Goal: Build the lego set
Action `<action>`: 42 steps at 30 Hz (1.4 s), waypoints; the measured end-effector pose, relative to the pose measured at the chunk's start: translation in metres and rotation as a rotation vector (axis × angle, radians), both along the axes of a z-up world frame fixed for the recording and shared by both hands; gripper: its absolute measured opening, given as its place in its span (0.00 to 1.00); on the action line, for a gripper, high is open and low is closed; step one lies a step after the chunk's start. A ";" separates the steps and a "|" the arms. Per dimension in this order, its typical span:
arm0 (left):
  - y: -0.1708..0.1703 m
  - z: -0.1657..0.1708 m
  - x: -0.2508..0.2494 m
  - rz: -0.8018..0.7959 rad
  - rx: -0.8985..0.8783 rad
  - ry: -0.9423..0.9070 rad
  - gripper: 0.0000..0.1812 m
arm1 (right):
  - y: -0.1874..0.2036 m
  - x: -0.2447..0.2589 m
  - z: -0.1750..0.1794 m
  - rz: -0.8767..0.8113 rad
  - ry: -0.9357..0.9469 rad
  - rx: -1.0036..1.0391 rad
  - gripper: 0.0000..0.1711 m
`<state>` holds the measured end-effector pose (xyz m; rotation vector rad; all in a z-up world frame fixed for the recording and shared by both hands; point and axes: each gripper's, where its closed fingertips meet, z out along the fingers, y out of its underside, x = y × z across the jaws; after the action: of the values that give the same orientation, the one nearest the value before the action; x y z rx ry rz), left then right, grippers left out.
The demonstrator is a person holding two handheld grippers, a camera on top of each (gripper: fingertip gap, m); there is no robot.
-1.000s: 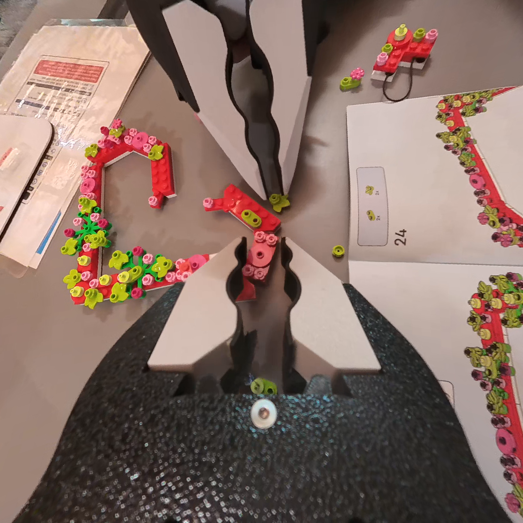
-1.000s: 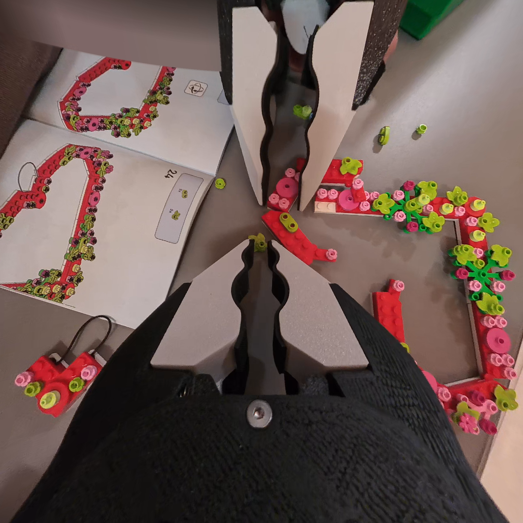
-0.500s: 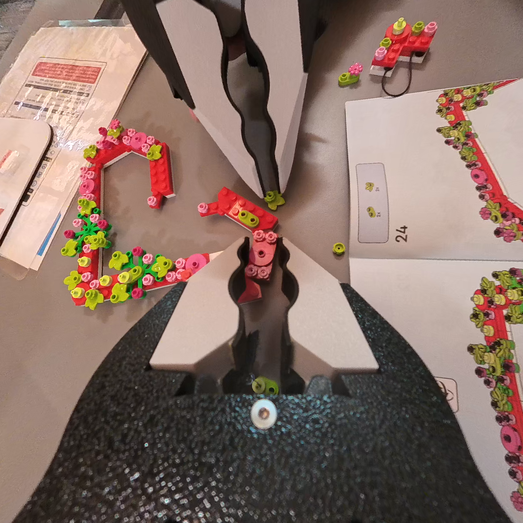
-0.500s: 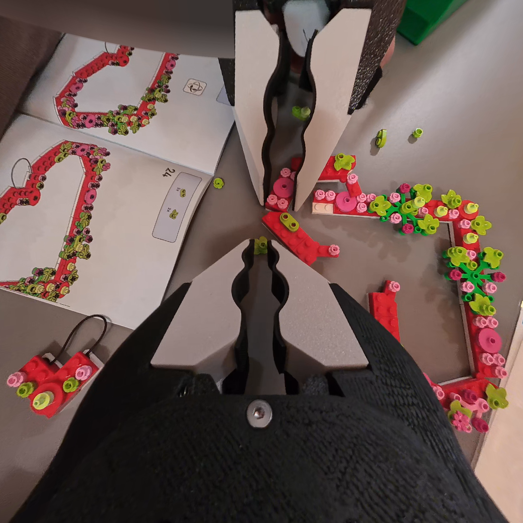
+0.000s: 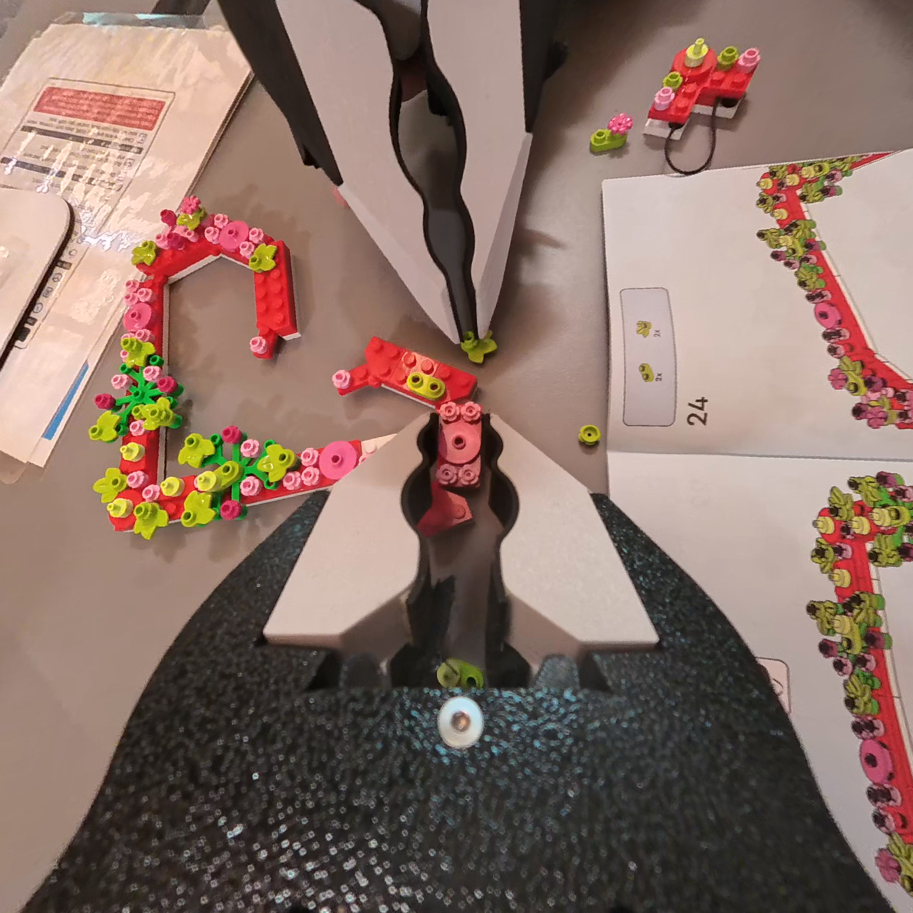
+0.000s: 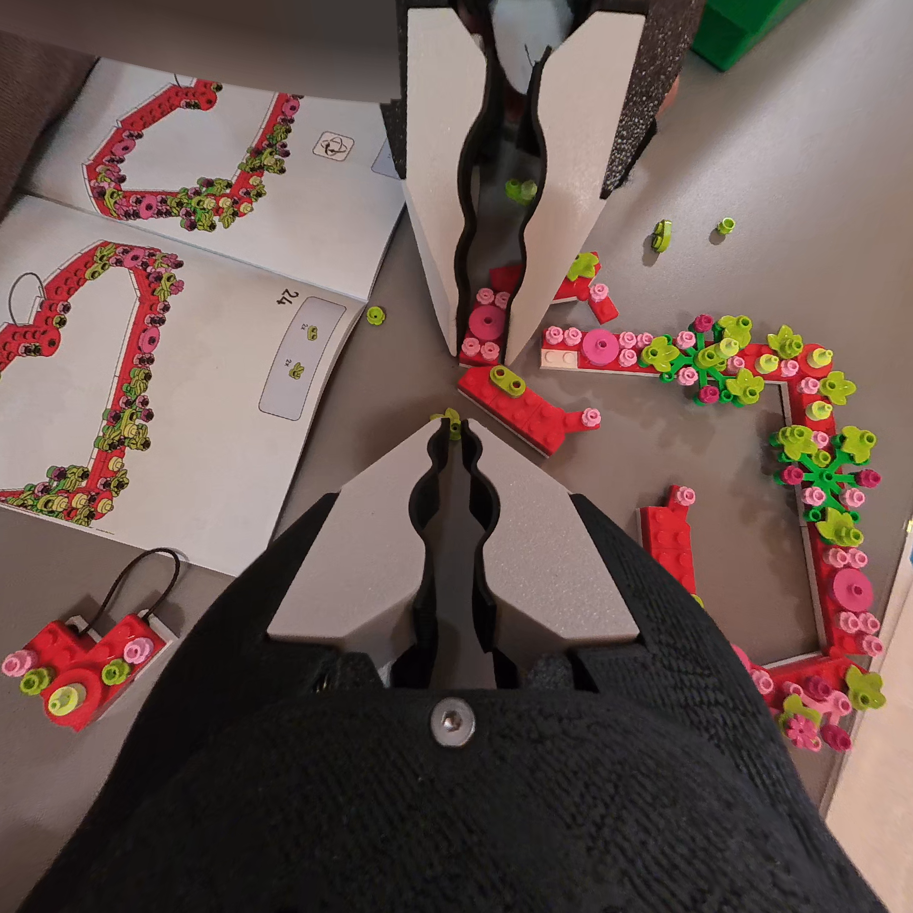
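The red plate (image 5: 420,378) is lying shifted from before, while the left tongs (image 5: 459,435) are clenching the pink-flowered segment (image 5: 459,444) and the right tongs (image 6: 452,425) are pinching a lime leaf (image 6: 450,420) that is risking slipping free.

Grey-brown matte tabletop (image 5: 74,617) fills both views; soft diffuse light, faint blurred shadows. Left wrist view: clear plastic bag with printed paper sheets (image 5: 108,113) at 10 o'clock, lying flat, glare streaks on its film. A white rounded-corner card or board (image 5: 24,257) overlaps it at 9 o'clock. Right wrist view: bright green box (image 6: 736,29) at 1 o'clock, cut by the frame. Dark brown surface (image 6: 29,99) at 10 o'clock, beyond the table edge.
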<state>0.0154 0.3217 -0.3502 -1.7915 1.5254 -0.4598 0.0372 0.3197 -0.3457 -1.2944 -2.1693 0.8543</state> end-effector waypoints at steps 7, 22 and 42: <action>0.000 0.000 -0.002 -0.006 0.004 0.012 0.09 | 0.000 0.000 0.004 0.007 0.018 -0.014 0.02; -0.003 0.000 -0.005 -0.035 -0.011 0.021 0.09 | 0.008 -0.003 0.004 -0.024 0.042 -0.001 0.04; 0.005 0.000 0.002 0.101 0.005 0.013 0.09 | 0.012 -0.016 0.018 -0.321 0.129 -0.074 0.03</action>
<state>0.0172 0.3266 -0.3502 -1.8608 1.4364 -0.3951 0.0210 0.3316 -0.3278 -1.5272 -1.7825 0.8651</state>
